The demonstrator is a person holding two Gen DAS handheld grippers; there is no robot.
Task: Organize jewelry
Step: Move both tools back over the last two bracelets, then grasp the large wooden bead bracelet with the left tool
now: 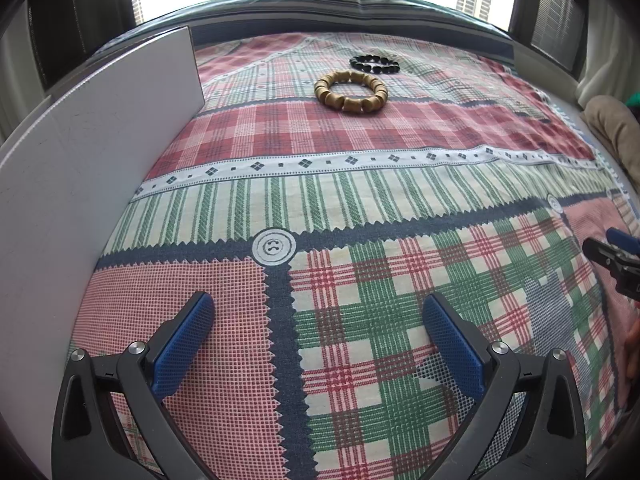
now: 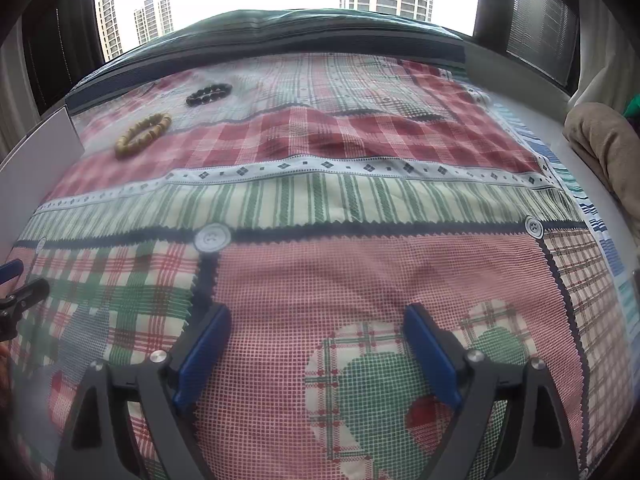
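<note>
A patchwork plaid cloth (image 1: pixel 360 208) covers the whole surface. A white board (image 1: pixel 92 152) stands along its left edge. The left gripper (image 1: pixel 318 316) and right gripper (image 2: pixel 318 326) both hover low over the near cloth, jaws spread wide, holding nothing (blue pads facing inward). Far across the cloth lies a tan bead bracelet (image 1: pixel 351 91), and just behind it, close but apart, a smaller black bracelet (image 1: pixel 374 63).
</note>
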